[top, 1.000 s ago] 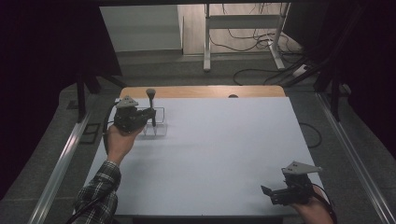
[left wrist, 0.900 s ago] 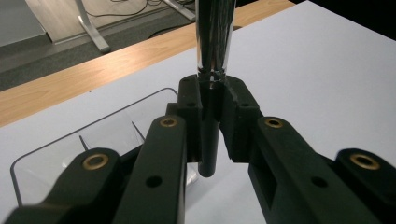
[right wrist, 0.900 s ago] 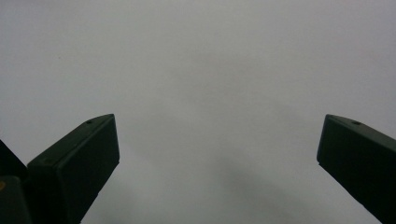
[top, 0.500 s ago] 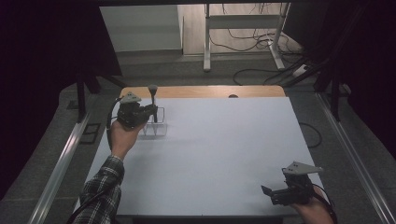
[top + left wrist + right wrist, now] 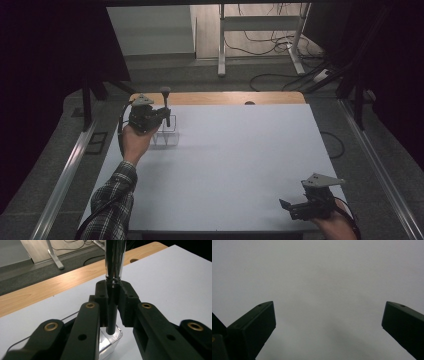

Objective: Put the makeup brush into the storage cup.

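Note:
A slim upright tool, with a shiny metal upper part and a black lower shaft, is clamped between the jaws of my left gripper at the table's far left. The tool's rounded grey top stands above the gripper. Its lower end hangs at the mouth of a small clear container on the white table; whether it dips inside I cannot tell. My right gripper rests near the front right corner, jaws wide open over bare white surface.
A strip of wooden tabletop runs along the far edge beyond the white sheet. Metal rails flank the table on both sides. Beyond it stand a desk frame and loose cables on the floor.
My left gripper has drifted slightly up and away with the tool in it. The right gripper has stayed where it was.

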The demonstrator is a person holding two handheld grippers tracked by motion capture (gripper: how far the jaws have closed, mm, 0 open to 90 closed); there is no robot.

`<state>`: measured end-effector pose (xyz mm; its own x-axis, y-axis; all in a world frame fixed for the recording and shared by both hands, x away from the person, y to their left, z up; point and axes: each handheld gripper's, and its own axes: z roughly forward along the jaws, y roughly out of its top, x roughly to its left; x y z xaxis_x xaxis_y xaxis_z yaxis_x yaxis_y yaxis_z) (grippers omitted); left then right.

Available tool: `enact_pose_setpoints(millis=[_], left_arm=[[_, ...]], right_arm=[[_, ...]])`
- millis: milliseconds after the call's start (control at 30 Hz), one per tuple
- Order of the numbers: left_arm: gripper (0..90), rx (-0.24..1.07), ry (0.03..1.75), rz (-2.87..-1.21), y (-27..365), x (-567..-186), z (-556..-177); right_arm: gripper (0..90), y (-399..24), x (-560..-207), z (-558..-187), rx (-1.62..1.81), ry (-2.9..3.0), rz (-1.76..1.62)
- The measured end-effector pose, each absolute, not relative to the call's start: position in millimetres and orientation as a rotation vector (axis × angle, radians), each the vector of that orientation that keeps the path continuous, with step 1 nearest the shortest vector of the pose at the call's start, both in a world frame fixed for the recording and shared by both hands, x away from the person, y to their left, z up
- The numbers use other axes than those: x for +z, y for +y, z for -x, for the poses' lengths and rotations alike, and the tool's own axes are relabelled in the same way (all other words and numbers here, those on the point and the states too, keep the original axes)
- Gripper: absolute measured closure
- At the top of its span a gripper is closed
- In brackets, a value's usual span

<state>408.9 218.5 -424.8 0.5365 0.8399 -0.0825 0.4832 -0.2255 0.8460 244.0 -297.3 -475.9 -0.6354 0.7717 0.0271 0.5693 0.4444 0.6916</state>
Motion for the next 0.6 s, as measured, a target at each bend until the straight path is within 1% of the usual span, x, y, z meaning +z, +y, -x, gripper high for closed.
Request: enact_pose_setpoints(millis=[600], left_arm=[[78.9, 0.502, 1.119, -1.861, 217.8, -447.1, -418.1]], right_arm=[[0.0, -296.2, -476.6, -244.3, 0.977, 2.423, -1.149]])
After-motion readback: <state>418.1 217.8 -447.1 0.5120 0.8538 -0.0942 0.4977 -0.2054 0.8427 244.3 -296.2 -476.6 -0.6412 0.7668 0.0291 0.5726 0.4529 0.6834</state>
